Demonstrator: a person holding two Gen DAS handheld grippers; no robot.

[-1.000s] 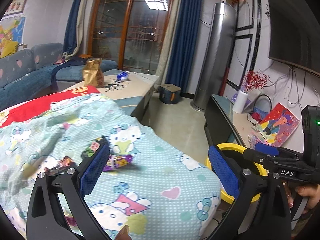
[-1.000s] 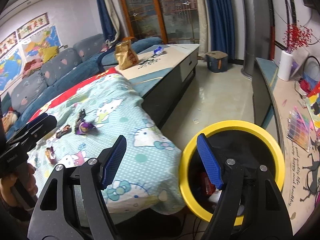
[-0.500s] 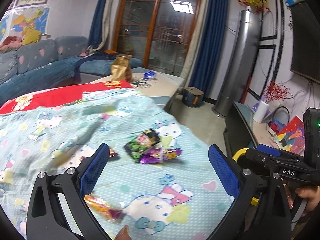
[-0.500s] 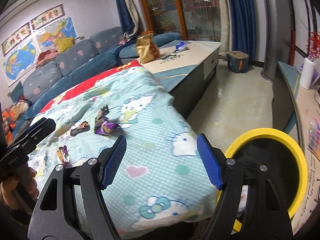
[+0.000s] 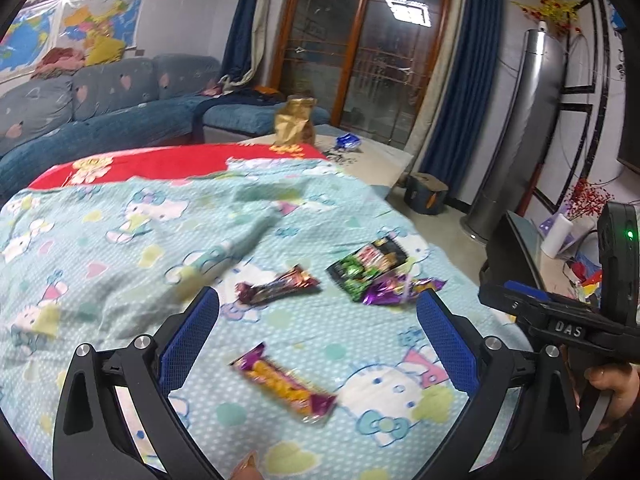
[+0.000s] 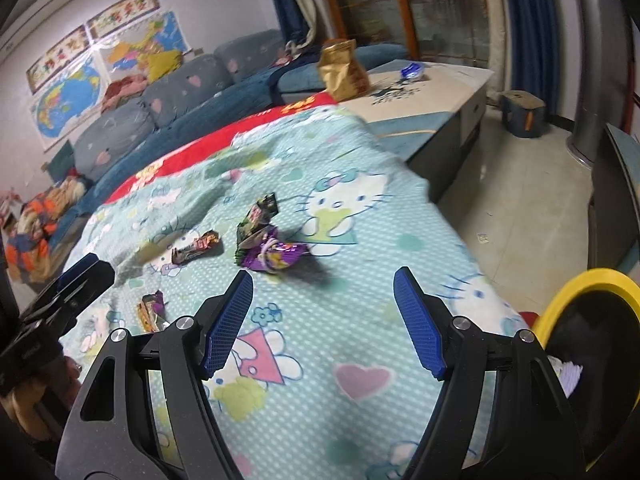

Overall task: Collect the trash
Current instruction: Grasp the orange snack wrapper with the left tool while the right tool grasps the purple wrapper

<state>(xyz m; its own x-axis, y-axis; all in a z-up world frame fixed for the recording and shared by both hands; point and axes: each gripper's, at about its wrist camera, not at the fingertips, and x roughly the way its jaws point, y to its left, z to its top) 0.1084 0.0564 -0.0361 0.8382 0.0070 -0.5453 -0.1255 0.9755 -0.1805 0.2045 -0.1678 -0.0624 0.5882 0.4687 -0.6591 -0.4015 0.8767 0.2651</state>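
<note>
Both grippers, left [image 5: 318, 328] and right [image 6: 323, 320], agape (nothing between); 4 wrappers [image 5: 276, 283] on blanket [image 5: 120, 240].

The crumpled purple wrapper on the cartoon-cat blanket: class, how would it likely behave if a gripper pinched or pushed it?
The purple wrapper looks like thin, creased foil, so it would probably crush rather than resist. It seems empty, so likely very light and apt to slide. The soft blanket beneath may give way, making a clean pinch harder.
</note>
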